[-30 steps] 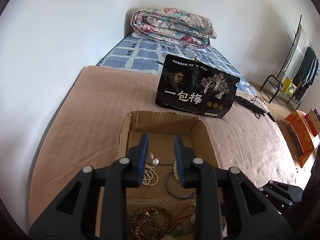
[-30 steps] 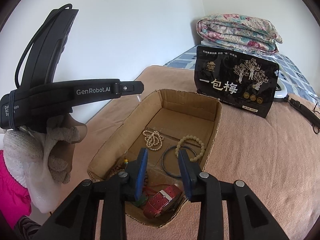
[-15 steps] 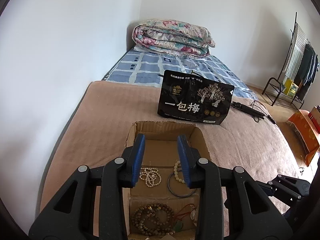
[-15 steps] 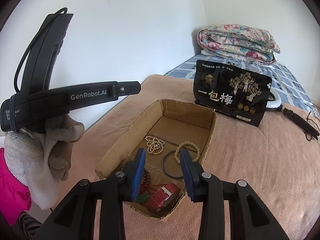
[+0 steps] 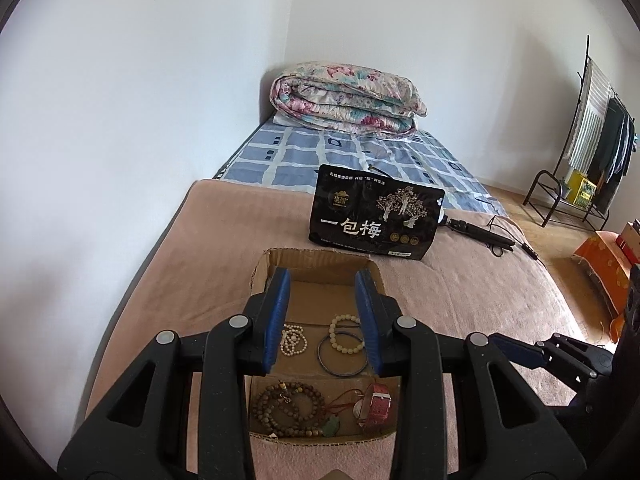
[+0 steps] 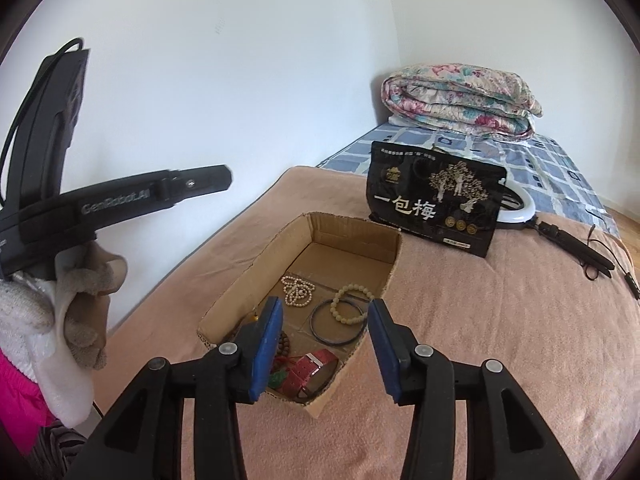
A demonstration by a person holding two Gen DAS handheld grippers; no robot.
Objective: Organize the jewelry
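White walls, and a bed point(image 5: 460, 296) under a tan blanket carries the cardboard box point(image 5: 316, 258), our landmark. Inside the box at its far end lie a cream pearl necklace point(image 6: 298, 290), a pale bead bracelet point(image 6: 347, 304) and a dark bangle point(image 6: 338, 326), the bracelet overlapping the bangle. At the box's near end sit brown prayer beads point(image 5: 288, 408), a green pendant on a red cord point(image 5: 332, 426) and a red-strapped watch point(image 5: 376, 402). Behind the box stands a black snack bag point(image 5: 374, 216), with a folded floral quilt point(image 5: 346, 98) farther back. Over the box, the left gripper point(image 5: 322, 320) hovers with its jaws narrowly parted and nothing between them. The right gripper point(image 6: 326, 354) has just been opening, jaws moderately apart, also empty, above the box's near corner.
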